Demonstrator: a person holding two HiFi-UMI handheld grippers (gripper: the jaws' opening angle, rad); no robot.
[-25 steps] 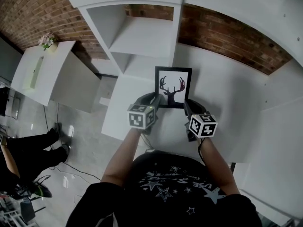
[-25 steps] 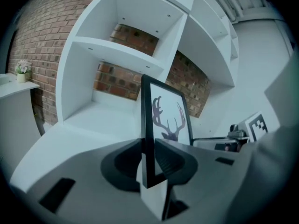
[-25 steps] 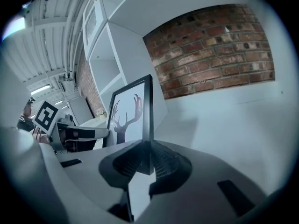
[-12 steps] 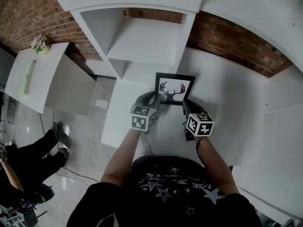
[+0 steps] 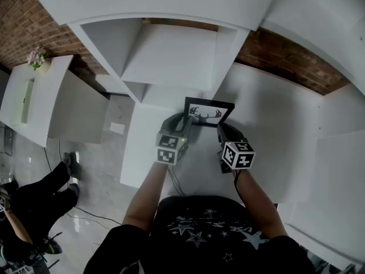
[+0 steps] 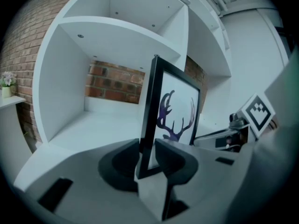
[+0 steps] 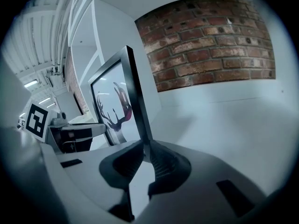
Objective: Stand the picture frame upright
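A black picture frame (image 5: 208, 112) with a dark antlered deer head on white is held between my two grippers above the white tabletop (image 5: 274, 136). It stands nearly upright and looks foreshortened from above. My left gripper (image 5: 183, 125) is shut on the frame's lower left edge; in the left gripper view the frame (image 6: 175, 111) rises from between the pads of that gripper (image 6: 148, 160). My right gripper (image 5: 221, 131) is shut on the lower right edge; in the right gripper view the frame (image 7: 117, 104) is seen edge-on and gripped thinly by that gripper (image 7: 144, 154). Whether the bottom edge touches the table is hidden.
A white shelf unit (image 5: 171, 56) with open cubbies stands just behind the frame. A brick wall (image 5: 285, 61) runs along the back. At far left a white side table (image 5: 51, 96) carries a small flower pot (image 5: 37, 57). A person's legs (image 5: 34, 193) are at lower left on the floor.
The frame has tipped from facing up toward standing, so its picture now looks much shorter from above. Both grippers shifted slightly with it.
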